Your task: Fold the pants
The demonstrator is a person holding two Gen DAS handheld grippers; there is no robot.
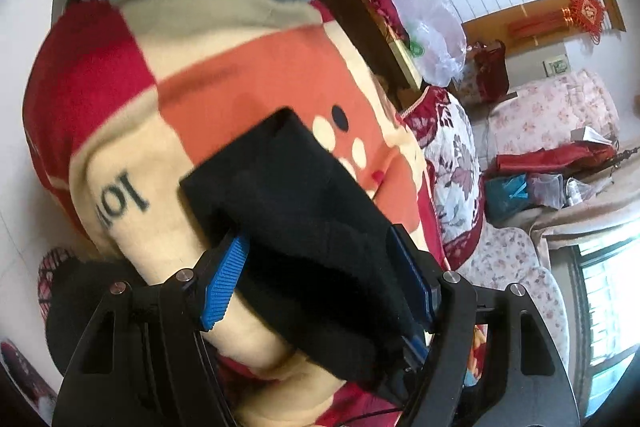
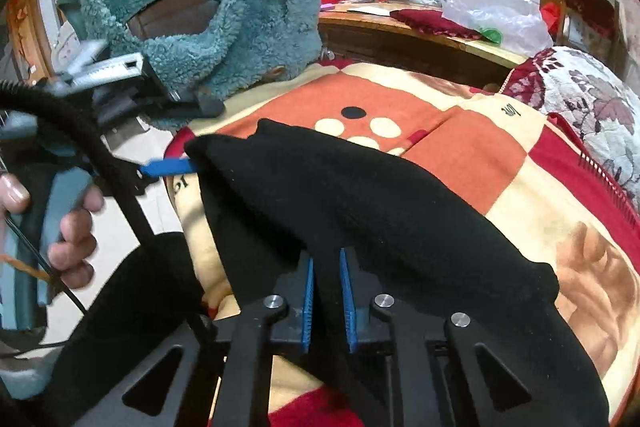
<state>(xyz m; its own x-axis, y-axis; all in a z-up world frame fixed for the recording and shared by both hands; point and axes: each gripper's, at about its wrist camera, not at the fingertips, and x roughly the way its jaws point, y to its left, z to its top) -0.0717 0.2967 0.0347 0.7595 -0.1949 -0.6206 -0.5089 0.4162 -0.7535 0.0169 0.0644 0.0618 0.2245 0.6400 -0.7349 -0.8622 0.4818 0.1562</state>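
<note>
Right gripper [image 2: 328, 301] pinches the black pants [image 2: 360, 203]; left gripper [image 1: 320, 283] straddles their fold, jaws wide. Close left before lifting; keep edges aligned over the blanket [image 2: 500, 163].

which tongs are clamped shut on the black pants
The right tongs: blue pads pinch the black pants. The left tongs stand wide around the cloth.

The pants [image 2: 360, 195] lie on the blanket [image 2: 500, 163], between both tongs.
</note>
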